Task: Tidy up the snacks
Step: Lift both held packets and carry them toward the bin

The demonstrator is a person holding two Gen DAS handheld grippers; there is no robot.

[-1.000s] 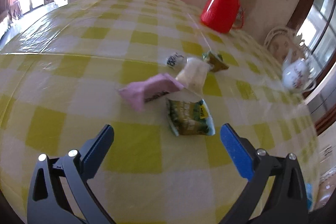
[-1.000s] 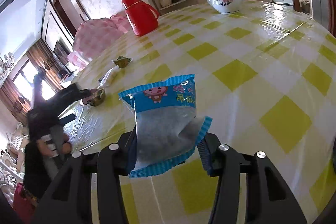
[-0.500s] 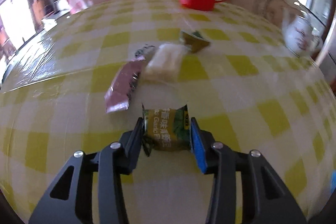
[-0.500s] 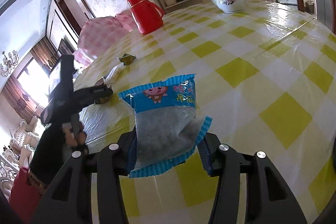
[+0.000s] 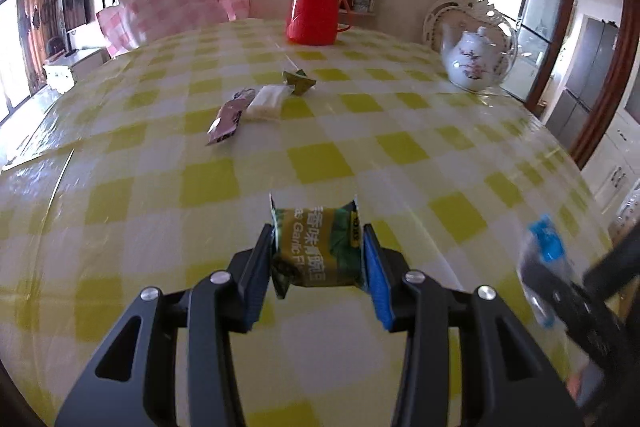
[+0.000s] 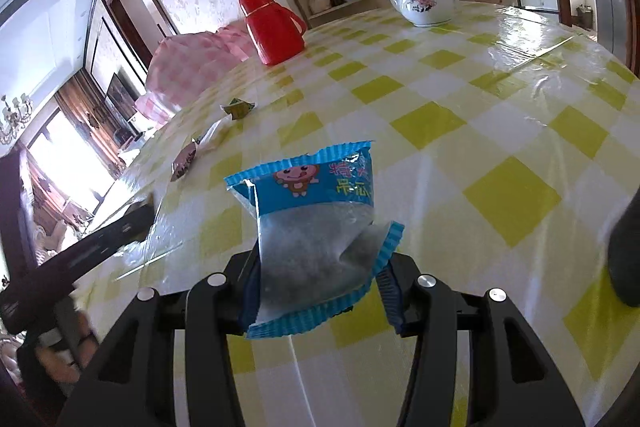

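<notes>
My left gripper [image 5: 318,259] is shut on a green snack packet [image 5: 318,247] and holds it above the yellow checked table [image 5: 400,147]. My right gripper [image 6: 316,267] is shut on a blue snack bag [image 6: 316,227], held upright over the table; the bag also shows blurred at the right of the left wrist view [image 5: 540,267]. Farther back lie a purple packet [image 5: 226,119], a white packet [image 5: 266,103] and a small green wrapper [image 5: 298,81]. In the right wrist view the small green wrapper [image 6: 239,107] and purple packet [image 6: 184,163] lie at the left.
A red thermos [image 5: 318,11] and a white floral teapot [image 5: 476,61] stand at the table's far side. A pink checked cover [image 5: 172,7] sits at the far left. The table edge curves down on the right [image 5: 592,195].
My left gripper closed on the green packet and lifted it back from the other snacks. My right gripper kept hold of the blue bag and the two grippers came closer together.
</notes>
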